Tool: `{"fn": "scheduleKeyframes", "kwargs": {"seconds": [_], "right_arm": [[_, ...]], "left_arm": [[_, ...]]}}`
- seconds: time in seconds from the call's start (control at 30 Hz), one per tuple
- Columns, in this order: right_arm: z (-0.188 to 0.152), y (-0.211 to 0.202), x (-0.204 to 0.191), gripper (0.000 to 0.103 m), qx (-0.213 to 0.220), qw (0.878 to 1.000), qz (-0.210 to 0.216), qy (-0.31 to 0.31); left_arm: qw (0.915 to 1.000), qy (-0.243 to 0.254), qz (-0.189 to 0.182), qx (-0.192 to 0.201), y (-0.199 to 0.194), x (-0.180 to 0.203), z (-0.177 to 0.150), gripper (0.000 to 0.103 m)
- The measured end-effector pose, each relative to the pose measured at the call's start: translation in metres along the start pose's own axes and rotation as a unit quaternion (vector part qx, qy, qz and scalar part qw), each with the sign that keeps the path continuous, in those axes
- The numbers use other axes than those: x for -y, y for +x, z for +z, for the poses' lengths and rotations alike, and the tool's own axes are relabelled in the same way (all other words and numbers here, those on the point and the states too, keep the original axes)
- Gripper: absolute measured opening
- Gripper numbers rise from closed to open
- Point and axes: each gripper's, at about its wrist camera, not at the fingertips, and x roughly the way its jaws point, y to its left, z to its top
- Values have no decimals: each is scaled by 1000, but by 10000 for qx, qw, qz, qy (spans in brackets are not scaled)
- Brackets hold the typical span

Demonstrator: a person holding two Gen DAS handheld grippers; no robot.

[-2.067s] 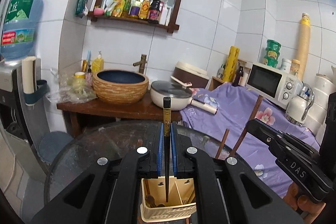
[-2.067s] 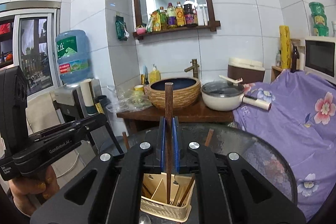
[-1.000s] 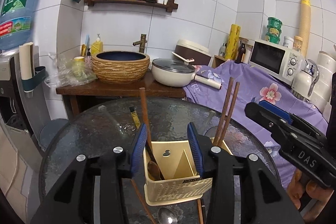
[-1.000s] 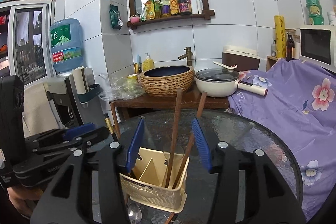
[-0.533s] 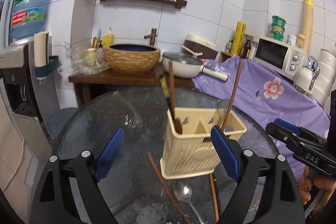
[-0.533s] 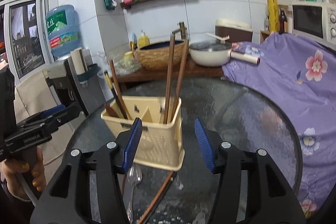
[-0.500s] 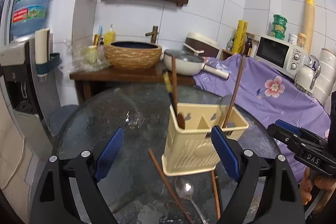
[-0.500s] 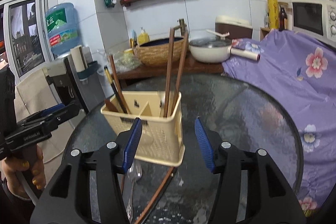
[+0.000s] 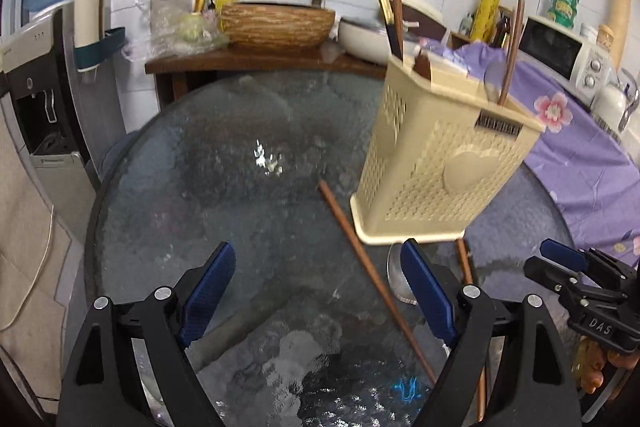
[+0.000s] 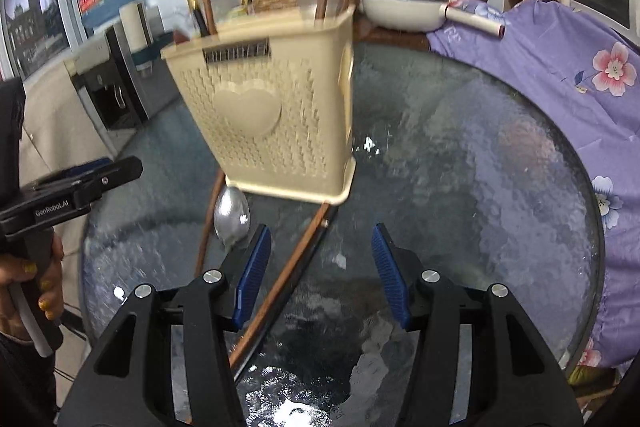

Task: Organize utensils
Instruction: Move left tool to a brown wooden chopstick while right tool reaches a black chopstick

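Note:
A cream perforated utensil holder (image 9: 436, 163) stands on the round glass table (image 9: 224, 171) and holds several chopsticks upright; it also shows in the right wrist view (image 10: 276, 111). Loose brown chopsticks (image 9: 372, 279) and a metal spoon (image 9: 398, 279) lie on the glass in front of it. In the right wrist view the spoon (image 10: 232, 213) and a chopstick (image 10: 288, 275) lie by the holder's base. My left gripper (image 9: 318, 303) is open and empty, low over the glass left of the holder. My right gripper (image 10: 322, 269) is open and empty, over the loose chopstick.
A wooden shelf with a woven basin (image 9: 278, 27) and a white pan (image 10: 404, 9) stands behind the table. A purple flowered cloth (image 10: 560, 75) covers the counter at the right, with a microwave (image 9: 560, 53). A water dispenser (image 9: 36, 87) stands at the left.
Both grippers let go of their chopsticks, which now stand in the holder, opened wide, and have dropped low toward the glass and the loose utensils.

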Motion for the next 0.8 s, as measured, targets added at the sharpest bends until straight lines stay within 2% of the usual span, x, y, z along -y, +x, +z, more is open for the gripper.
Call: {"fn": "scheduleKeyframes", "kwargs": {"seconds": [0.07, 0.33, 0.63, 0.8], "right_arm": [[-7, 12, -3, 53, -192, 9998, -22, 0], [-28, 36, -14, 43, -639, 9977, -159, -136], [-27, 42, -10, 38, -777, 9965, -243, -180], [-23, 42, 1, 36, -842, 9964, -117, -67]], "left_arm": [[9999, 64, -12, -135, 8, 3, -5, 76], [9992, 152, -59, -376, 23, 7, -18, 73], [9984, 163, -38, -549, 36, 10, -23, 70], [9985, 84, 35, -544, 39, 0, -18, 69]]}}
